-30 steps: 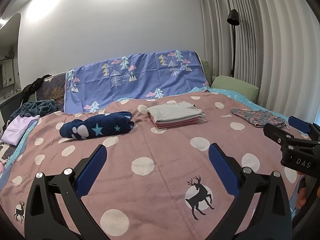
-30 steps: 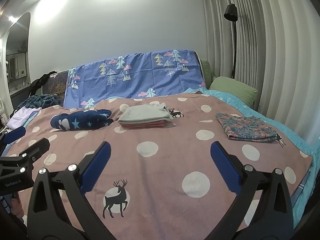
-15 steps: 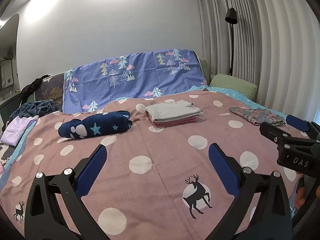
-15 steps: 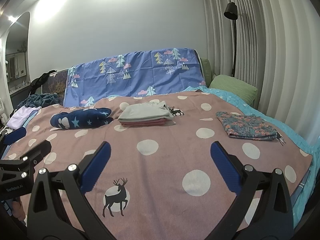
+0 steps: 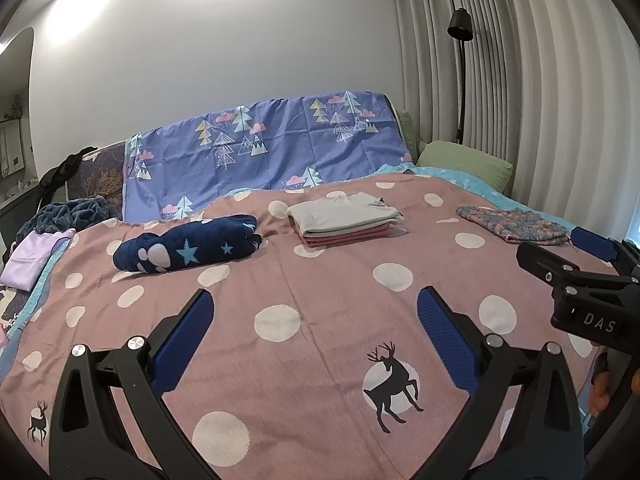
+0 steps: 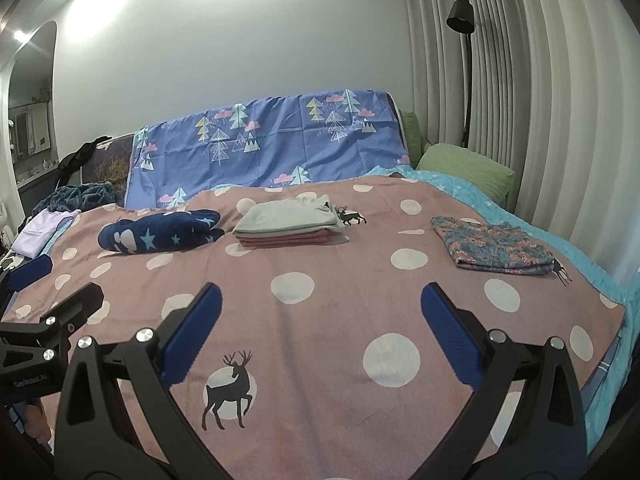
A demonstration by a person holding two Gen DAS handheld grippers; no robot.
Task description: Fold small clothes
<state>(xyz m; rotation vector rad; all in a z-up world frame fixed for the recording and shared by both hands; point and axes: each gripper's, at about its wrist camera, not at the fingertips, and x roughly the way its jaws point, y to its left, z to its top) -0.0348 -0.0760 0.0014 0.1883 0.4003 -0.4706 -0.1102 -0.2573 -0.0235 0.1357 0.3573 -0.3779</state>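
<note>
Both grippers hang over the near part of the bed (image 6: 320, 320), side by side. The left hand-held gripper (image 5: 312, 336) and the right hand-held gripper (image 6: 320, 328) each gape wide with nothing between the blue pads, as if ready for the next piece. A folded grey-and-pink stack (image 5: 344, 220) sits mid-bed, well beyond both; a folded floral garment (image 6: 496, 248) lies far right, and a rolled navy star fleece (image 5: 184, 248) left of the stack. A lilac garment (image 5: 32, 256) waits at the left edge, seemingly unfolded.
</note>
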